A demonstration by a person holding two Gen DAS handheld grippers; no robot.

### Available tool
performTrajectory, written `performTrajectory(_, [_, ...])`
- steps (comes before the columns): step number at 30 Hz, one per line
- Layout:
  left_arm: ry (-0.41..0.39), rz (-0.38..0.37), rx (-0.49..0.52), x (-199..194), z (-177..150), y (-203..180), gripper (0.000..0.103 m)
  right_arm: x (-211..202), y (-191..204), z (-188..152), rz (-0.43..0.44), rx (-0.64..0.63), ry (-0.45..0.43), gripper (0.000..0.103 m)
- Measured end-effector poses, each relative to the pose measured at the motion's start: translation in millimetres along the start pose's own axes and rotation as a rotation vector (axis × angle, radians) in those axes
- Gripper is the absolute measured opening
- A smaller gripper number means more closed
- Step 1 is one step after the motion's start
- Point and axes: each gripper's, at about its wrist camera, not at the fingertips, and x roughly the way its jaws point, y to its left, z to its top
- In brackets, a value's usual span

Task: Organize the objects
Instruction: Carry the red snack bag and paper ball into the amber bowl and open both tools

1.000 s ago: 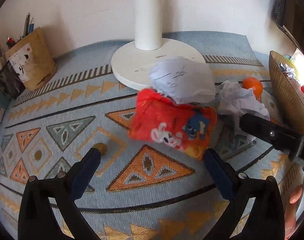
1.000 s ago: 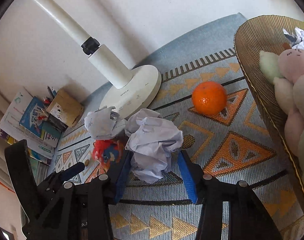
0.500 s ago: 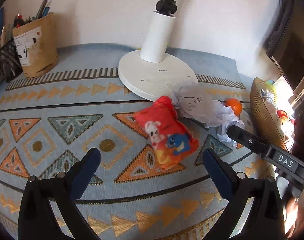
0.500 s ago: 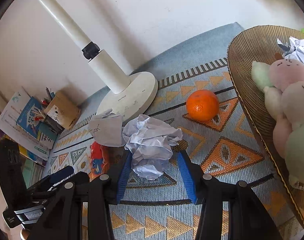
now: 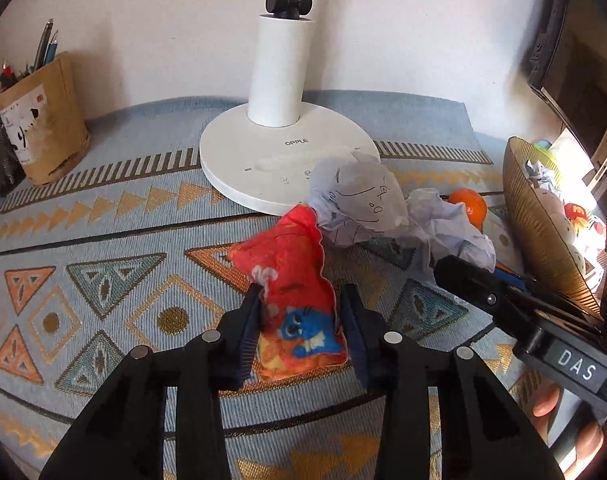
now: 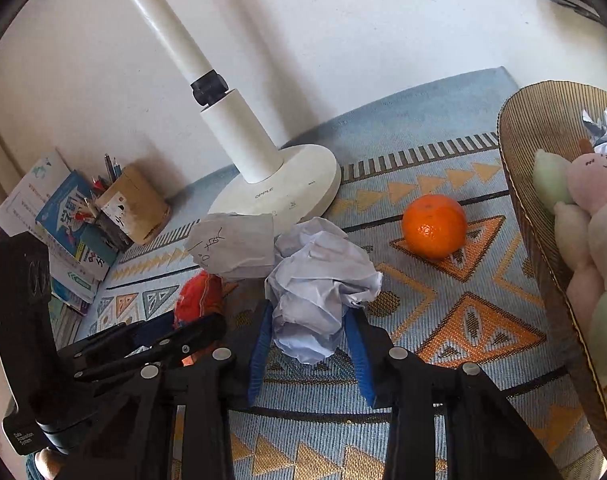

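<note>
Red printed fabric, stitched into a small stuffed pouch [image 5: 295, 292], lies on the patterned blue woven cloth [image 5: 103, 216] covering the counter, just at six o'clock from the white round lamp base [image 5: 279, 160]. The left gripper [image 5: 301, 324] has its blue-padded fingers [image 5: 249, 332] pressed against both flanks of the pouch's nearer half, clenched on it while the pouch rests on the cloth. At three o'clock from it, the right gripper [image 6: 309, 340] straddles a crumpled ball of pale lilac paper [image 6: 319, 280], its pads touching or nearly touching the wad's lower sides; I cannot tell whether it truly bites. A second crumpled sheet with pen marks [image 6: 233, 246] leans on the lamp base, and a round orange fruit [image 6: 434, 227] sits between the wad and the woven brown basket [image 6: 543, 120] holding pastel plush toys.

Both pieces look feather-light and yielding. The pouch should squash and sag, so a hold across its middle seems safest. The paper wad will likely compress and could slip, so it wants a grip low and deep through its bulk.
</note>
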Motion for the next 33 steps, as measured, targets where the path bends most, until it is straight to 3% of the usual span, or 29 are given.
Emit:
performTrajectory(1, [0.0, -0.008, -0.003, -7.0, -5.0, 1.7, 0.035, -3.0, 0.0, -0.6, 0.011, 0.002, -0.007, 0.023])
performTrajectory(5, [-0.028, -0.051, -0.022, -44.0, -34.5, 12.3, 0.03, -27.6, -3.0, -12.0, 0.026, 0.041, -0.035, 0.023])
performTrajectory(9, [-0.048, -0.075, -0.028, -69.9, -65.4, 17.1, 0.03, -63.7, -2.7, -51.3, 0.03, 0.055, -0.02, 0.023])
performTrajectory(16, [-0.13, -0.111, -0.068, -88.2, -95.5, 33.7, 0.03, -104.4, 16.3, -109.0, -0.037, -0.117, 0.022, 0.025])
performTrajectory(19, [-0.169, -0.13, -0.106, -92.4, -94.6, 39.1, 0.03, -112.9, 25.8, -123.6, -0.072, -0.193, 0.022, 0.038])
performTrajectory(21, [-0.187, -0.128, -0.103, -95.5, -95.4, 38.7, 0.03, -119.4, 28.8, -130.4, -0.093, -0.196, -0.014, 0.067])
performTrajectory(25, [-0.198, -0.1, -0.062, -97.2, -97.1, 30.6, 0.03, -118.9, 34.5, -128.5, -0.109, -0.203, -0.032, 0.071])
performTrajectory(28, [-0.199, -0.085, -0.036, -97.2, -98.4, 24.6, 0.03, -107.7, 37.5, -120.9, -0.17, -0.224, -0.018, 0.078])
performTrajectory(33, [-0.191, -0.081, -0.056, -95.4, -98.7, 27.9, 0.03, -84.5, 38.3, -111.9, -0.161, -0.218, 0.025, 0.079])
